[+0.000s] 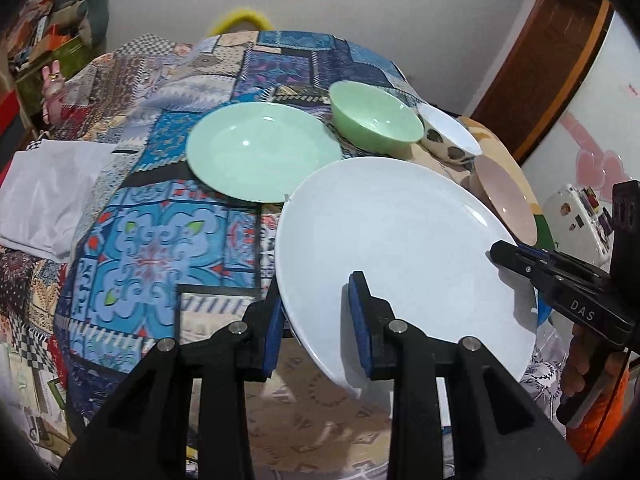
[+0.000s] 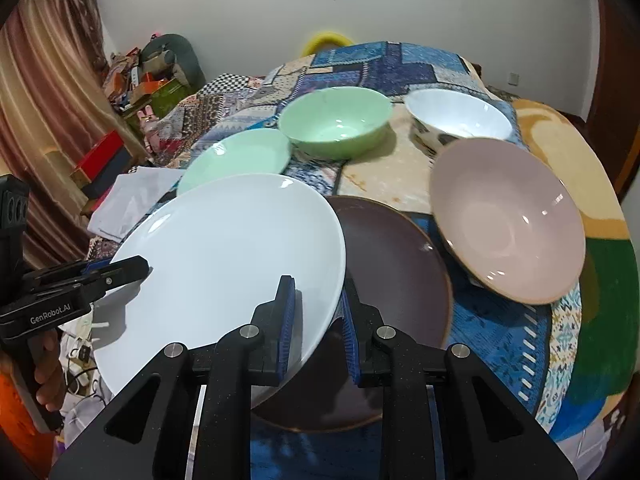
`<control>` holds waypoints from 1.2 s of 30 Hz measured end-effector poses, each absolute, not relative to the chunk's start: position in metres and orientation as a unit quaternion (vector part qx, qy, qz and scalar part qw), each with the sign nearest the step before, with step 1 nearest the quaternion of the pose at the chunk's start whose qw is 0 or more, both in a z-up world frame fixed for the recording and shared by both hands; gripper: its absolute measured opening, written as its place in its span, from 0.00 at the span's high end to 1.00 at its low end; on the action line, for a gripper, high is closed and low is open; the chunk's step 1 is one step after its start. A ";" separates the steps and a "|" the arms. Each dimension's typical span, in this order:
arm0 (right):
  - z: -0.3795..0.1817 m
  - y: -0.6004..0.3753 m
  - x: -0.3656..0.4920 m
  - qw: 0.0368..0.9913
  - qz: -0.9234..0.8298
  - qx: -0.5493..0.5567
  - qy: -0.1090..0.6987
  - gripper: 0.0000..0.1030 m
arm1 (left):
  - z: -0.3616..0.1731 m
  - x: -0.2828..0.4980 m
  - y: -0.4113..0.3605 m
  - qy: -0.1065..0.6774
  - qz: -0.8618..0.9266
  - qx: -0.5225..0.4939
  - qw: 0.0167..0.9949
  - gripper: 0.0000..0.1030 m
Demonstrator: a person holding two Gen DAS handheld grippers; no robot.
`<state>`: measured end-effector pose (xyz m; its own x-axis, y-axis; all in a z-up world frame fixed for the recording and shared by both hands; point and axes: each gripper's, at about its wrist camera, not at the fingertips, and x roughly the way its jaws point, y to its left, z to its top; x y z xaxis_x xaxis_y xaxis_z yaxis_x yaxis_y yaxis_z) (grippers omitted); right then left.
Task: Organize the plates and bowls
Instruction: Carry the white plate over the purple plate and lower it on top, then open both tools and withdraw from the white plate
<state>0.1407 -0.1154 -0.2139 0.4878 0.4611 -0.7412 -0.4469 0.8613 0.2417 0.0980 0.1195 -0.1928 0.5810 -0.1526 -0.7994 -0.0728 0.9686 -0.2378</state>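
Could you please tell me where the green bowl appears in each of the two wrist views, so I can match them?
Left wrist view: the green bowl sits upper centre-right, just right of the green plate and beyond the white plate.
Right wrist view: the green bowl sits upper centre, up and right of the green plate.
Shared landmark: the white plate, gripped on opposite rims by both grippers.

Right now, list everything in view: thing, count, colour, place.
white plate: one, white, nearest, tilted, held at both rims
brown plate: one, dark brown, under and right of white plate
pink bowl: one, pink, tilted, right
green plate: one, pale green, behind white plate
green bowl: one, green, far centre
patterned bowl: one, white inside, far right
patchwork cloth: one, mostly blue, underneath
left tongs: clamped on white plate's rim
right tongs: clamped on opposite rim
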 end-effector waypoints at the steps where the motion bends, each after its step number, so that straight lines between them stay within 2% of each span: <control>1: -0.215 -0.117 0.141 0.862 0.261 0.009 0.434 0.80 | -0.194 0.100 0.115 0.459 -0.025 -0.121 0.880 0.71; 18: -0.241 -0.149 0.154 0.854 0.235 0.027 0.464 0.80 | -0.230 0.134 0.079 0.495 -0.052 -0.110 0.860 0.71; 36: -0.240 -0.156 0.160 0.855 0.224 0.027 0.467 0.80 | -0.245 0.153 0.069 0.511 -0.058 -0.106 0.851 0.68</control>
